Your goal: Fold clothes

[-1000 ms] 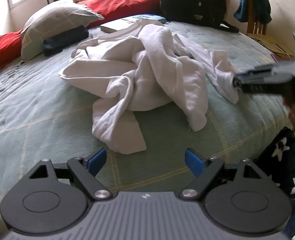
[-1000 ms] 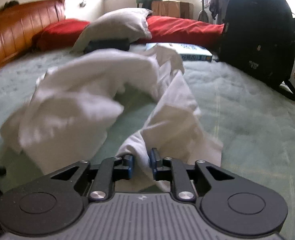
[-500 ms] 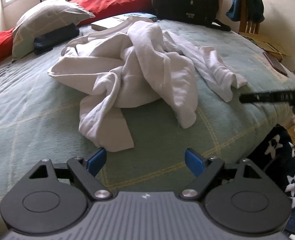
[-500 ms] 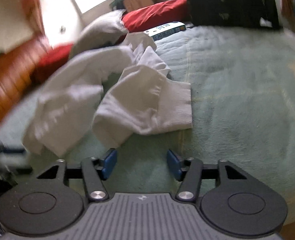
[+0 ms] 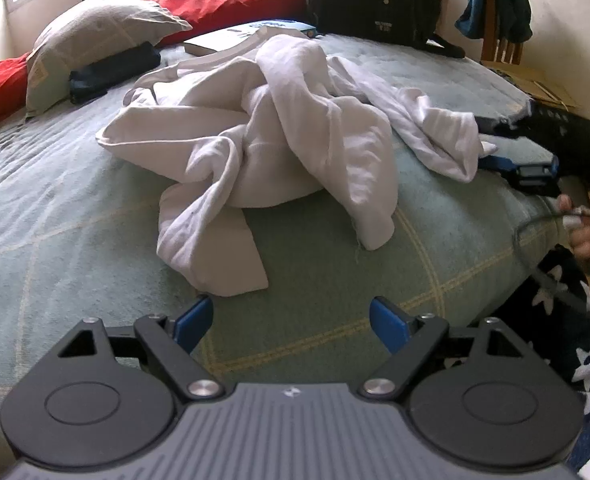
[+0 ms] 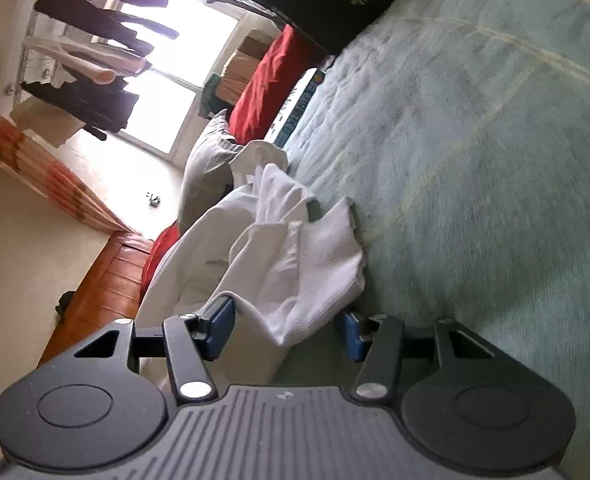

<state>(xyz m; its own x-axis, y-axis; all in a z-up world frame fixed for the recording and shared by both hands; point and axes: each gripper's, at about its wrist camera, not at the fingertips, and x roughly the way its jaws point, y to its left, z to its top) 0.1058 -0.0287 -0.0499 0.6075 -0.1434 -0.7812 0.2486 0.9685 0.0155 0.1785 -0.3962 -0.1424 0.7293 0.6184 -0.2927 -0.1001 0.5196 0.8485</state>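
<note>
bare blanket (image 5: 315, 272) lies open before the white garment (image 5: 279, 136); pillow (image 5: 95, 36) and backpack (image 5: 375, 0) crowd behind.

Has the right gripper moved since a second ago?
Yes. The right gripper let go, drew back off the bed's edge, and has come back to the white garment's sleeve end, rolled sideways, jaws open around it, judged against the green bedspread.

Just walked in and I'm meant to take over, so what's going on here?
A person with two handheld grippers is starting to fold a crumpled white cotton garment lying in a heap on the green quilted bed. The right gripper, turned sideways, is open around one sleeve end and has not closed. The left gripper hovers open short of the nearest cloth. Nothing is folded yet.
</note>
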